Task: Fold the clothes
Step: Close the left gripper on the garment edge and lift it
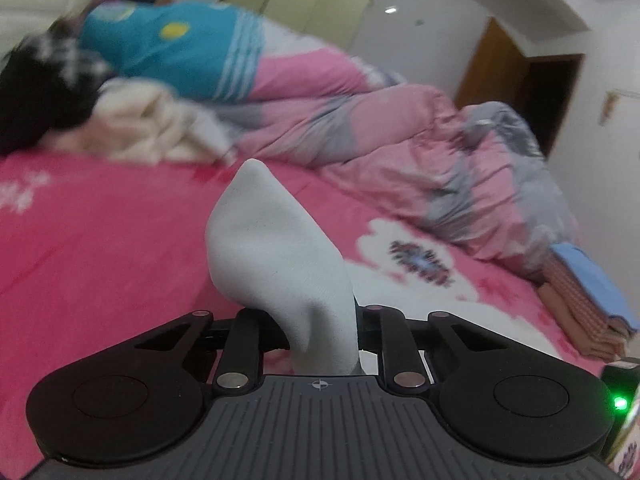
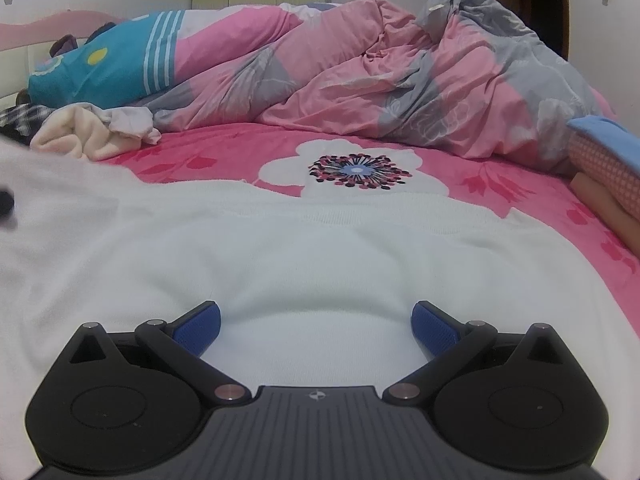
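Left gripper (image 1: pixel 320 336): clamped on a bunched part of the white garment (image 1: pixel 276 256), which stands up in a peak between its jaws, lifted off the bed.
Right gripper (image 2: pixel 316 320): jaws wide apart, holding nothing, poised low over the garment.
Garment position: spread across the near side of the pink flowered sheet (image 2: pixel 224 152), mostly flat in the right wrist view, far edge straight.
Progress: early, by the look of it; no finished fold visible, one part raised.
Left to do: carry the raised part over, flatten, complete remaining folds.
Background: rumpled quilt (image 2: pixel 360 80), cream cloth (image 2: pixel 84 136), folded stack (image 2: pixel 600 168) at the right edge.
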The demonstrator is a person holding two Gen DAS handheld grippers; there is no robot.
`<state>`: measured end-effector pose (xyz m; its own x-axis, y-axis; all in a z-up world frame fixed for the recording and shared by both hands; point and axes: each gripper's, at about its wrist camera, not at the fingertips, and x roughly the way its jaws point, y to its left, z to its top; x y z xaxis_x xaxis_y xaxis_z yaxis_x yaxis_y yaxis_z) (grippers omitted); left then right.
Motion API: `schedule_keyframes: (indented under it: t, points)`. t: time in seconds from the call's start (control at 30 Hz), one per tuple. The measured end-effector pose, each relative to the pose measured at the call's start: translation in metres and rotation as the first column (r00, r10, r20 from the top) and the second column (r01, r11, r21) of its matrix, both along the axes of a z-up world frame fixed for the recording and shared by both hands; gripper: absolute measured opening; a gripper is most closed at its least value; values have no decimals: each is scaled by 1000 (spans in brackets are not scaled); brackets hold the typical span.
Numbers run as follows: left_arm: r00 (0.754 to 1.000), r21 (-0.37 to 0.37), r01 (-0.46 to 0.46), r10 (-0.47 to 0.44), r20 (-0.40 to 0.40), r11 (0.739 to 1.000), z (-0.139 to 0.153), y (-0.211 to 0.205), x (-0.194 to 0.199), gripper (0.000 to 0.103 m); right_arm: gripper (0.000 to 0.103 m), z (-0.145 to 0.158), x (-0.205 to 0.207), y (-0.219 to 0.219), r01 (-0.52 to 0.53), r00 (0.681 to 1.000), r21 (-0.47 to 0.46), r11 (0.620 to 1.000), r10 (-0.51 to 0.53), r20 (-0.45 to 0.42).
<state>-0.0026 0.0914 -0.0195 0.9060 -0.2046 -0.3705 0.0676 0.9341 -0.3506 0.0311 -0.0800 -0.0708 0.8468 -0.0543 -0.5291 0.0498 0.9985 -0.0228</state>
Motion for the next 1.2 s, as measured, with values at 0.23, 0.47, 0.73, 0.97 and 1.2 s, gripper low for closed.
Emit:
schedule_keyframes:
  t: [0.23,0.47,0.73,0.97,1.2]
  points:
    - [990,101,114,-121,67,988,23,-46,2,17,103,2,-3,-5,-13,1000,34,999,12,7]
    - [973,174,195,-212,86,965,30,-88,6,17,103,10,-27,-32,-78,996,187,979,68,60]
    - [930,220,338,-360,68,915,21,-144,8,17,103,15,-83,-78,-106,989,324,940,67,129]
    - [874,265,465,-486,14,844,2,-173,6,17,103,9,-133,-116,-77,990,423,903,20,137]
    - [814,409,561,-570,-114,719,-31,-200,-3,19,103,7,-168,-140,-57,990,542,838,-22,138]
